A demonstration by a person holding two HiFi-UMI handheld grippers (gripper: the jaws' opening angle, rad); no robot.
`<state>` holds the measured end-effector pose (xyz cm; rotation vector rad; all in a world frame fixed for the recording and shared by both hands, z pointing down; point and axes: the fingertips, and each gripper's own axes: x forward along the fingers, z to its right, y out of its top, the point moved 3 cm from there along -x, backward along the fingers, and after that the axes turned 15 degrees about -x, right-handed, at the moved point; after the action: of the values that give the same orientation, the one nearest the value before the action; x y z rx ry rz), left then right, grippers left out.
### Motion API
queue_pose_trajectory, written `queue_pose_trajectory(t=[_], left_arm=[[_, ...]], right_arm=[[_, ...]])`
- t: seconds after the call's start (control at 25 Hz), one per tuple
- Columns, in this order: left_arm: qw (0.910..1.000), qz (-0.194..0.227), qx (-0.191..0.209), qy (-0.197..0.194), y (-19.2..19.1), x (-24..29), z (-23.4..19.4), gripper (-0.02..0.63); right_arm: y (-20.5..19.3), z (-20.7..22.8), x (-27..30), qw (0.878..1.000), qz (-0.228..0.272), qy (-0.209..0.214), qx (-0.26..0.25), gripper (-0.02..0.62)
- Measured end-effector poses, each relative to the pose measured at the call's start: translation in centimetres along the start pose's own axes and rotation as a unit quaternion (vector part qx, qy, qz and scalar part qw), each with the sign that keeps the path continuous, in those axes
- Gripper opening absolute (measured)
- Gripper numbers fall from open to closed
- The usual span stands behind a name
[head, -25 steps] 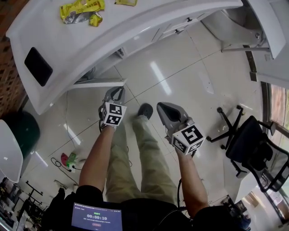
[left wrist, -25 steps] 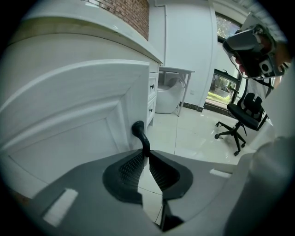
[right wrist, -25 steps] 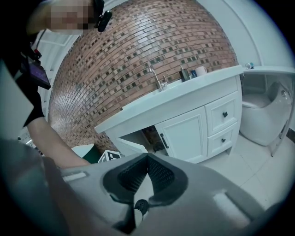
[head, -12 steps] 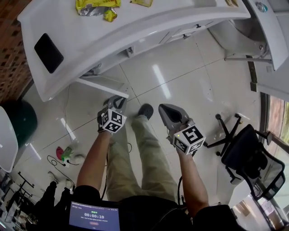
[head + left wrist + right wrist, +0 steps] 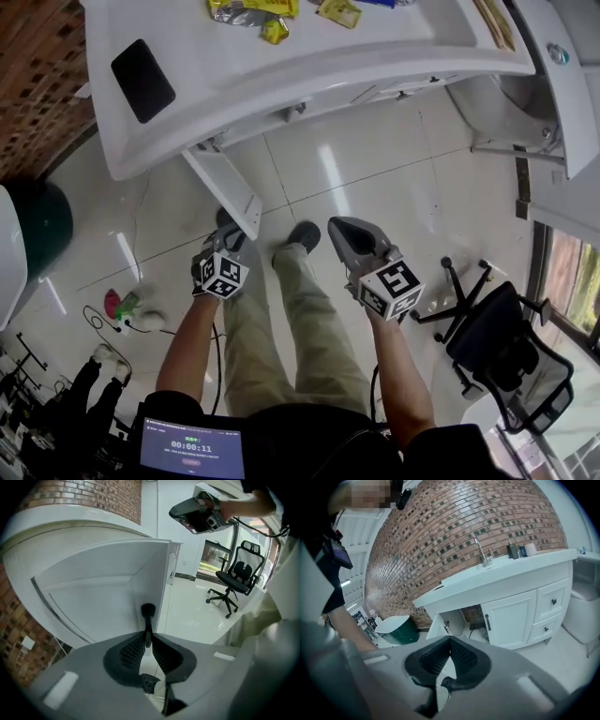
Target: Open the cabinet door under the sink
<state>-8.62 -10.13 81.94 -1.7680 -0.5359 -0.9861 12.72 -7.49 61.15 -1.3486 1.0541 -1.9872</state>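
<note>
The white vanity surface [image 5: 309, 66] carries the sink faucet [image 5: 480, 550]. Below it, toward its left end, the cabinet door [image 5: 225, 187] stands swung well out, with the cavity behind it exposed. The left gripper [image 5: 148, 638] has its jaws pinching the door's black handle [image 5: 148, 613]. The right gripper [image 5: 449, 641] hangs clear, jaws pressed together on nothing. The opening looks essentially done; only letting go, or a little more swing, seems left.
</note>
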Motion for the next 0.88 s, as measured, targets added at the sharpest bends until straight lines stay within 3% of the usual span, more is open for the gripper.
queue_pose_trajectory(t=[0.4,0.68,0.88], left_arm=[[0.9991,0.003,-0.033,0.026,-5.3,-4.1,-4.0,0.048],[0.9994,0.033,0.0,-0.014,-5.3,-4.4,-5.0,0.052],[0.9997,0.024,-0.009,-0.004,-5.9,-4.6,-5.2,0.051]], right_arm=[[1.6,-5.8,3.5,0.997,-0.017,0.063,-0.051,-0.009],[1.0,-10.3,5.0,0.994,-0.033,0.065,-0.079,-0.009],[1.0,-16.0,4.7,0.992,-0.045,0.077,-0.09,-0.009]])
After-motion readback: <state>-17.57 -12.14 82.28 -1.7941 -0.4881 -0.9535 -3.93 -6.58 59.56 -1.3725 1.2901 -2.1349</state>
